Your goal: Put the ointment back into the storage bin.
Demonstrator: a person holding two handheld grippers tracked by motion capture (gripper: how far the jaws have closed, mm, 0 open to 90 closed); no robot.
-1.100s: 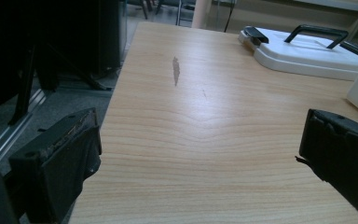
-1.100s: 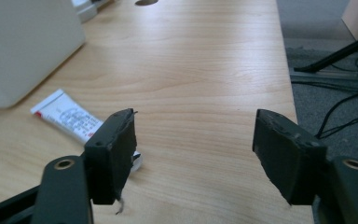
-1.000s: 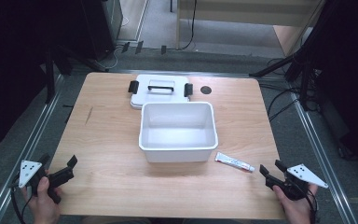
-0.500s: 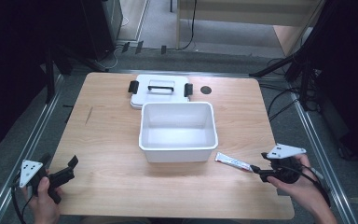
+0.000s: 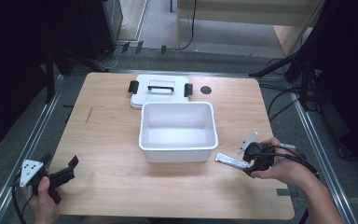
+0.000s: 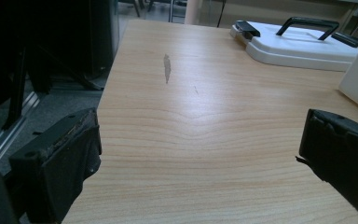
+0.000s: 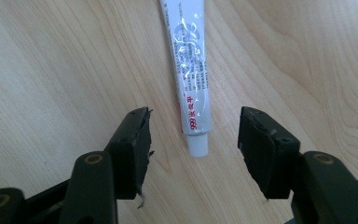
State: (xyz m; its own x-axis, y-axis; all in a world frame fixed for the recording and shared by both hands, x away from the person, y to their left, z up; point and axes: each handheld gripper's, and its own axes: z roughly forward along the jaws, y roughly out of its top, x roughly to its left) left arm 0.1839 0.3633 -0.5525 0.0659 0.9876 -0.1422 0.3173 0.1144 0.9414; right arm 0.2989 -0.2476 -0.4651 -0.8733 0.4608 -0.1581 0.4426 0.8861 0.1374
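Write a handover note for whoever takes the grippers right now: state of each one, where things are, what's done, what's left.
Right gripper: over the tube's cap end, jaws just been closing, either side of it, not yet touching.
Left gripper: open, nothing in it, near corner of the table.
Tube lies flat just right of the white tub; the lid lies behind the tub.
Done: approach to the tube.
Left: probably grip the tube, lift it, perhaps into the tub.
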